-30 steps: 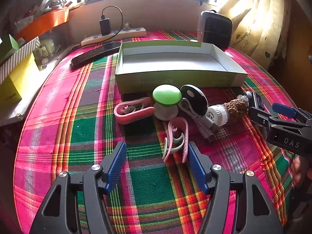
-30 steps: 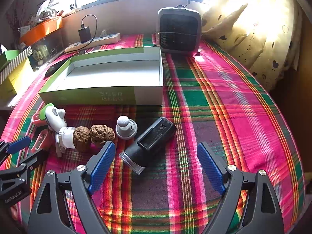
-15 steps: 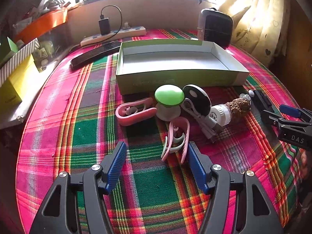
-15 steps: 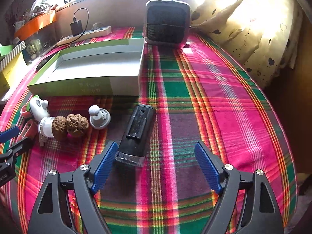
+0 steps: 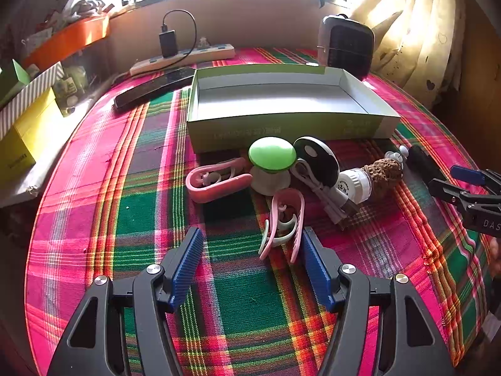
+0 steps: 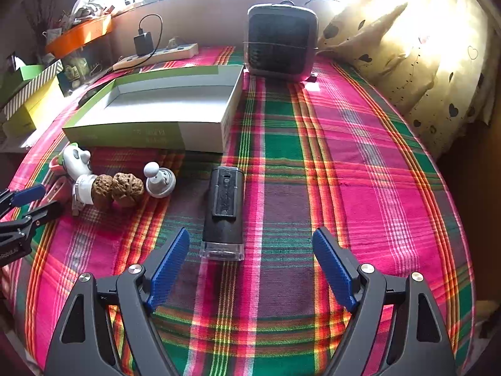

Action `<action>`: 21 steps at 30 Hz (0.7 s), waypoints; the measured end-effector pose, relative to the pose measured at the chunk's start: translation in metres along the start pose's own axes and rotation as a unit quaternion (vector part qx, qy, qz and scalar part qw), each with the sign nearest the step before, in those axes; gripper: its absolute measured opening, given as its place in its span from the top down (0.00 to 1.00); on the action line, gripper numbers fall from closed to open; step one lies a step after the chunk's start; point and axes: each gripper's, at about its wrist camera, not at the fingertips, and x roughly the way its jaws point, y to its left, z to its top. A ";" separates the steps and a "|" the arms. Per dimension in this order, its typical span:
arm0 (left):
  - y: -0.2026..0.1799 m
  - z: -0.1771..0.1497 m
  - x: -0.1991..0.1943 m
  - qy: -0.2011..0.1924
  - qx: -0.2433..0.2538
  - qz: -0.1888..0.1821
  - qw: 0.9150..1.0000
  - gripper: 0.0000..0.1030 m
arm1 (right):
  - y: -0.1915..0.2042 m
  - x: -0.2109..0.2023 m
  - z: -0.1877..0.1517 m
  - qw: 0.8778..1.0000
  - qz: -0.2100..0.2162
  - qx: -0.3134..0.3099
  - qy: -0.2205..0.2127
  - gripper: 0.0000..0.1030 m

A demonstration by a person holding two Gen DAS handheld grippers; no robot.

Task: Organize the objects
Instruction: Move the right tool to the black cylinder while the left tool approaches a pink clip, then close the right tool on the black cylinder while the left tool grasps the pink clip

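Plaid tablecloth (image 6: 344, 156); black torch (image 6: 224, 210) before right gripper's (image 6: 250, 261) wide jaws

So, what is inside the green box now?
Nothing visible: the green box shows a bare grey floor in both views. Only the strip just behind its near wall is hidden.

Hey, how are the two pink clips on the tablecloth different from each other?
The pink clip nearer the green box lies flat on its side, pointing across the table; the pink clip nearer the left gripper points toward the gripper. The first lies clear of both fingers, beside the green-topped knob; the second sits right against the gripper's right-hand blue finger. Both are pink with pale inner loops and rest on the plaid cloth.
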 end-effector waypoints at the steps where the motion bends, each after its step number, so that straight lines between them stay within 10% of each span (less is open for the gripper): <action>1: 0.000 0.000 0.000 0.000 0.000 0.000 1.000 0.39 | 0.001 0.002 0.000 1.000 0.003 0.004 0.002 0.21; 21: 0.002 0.001 0.001 -0.001 -0.003 0.005 1.000 0.39 | 0.007 0.009 0.005 1.000 0.000 0.002 0.006 0.38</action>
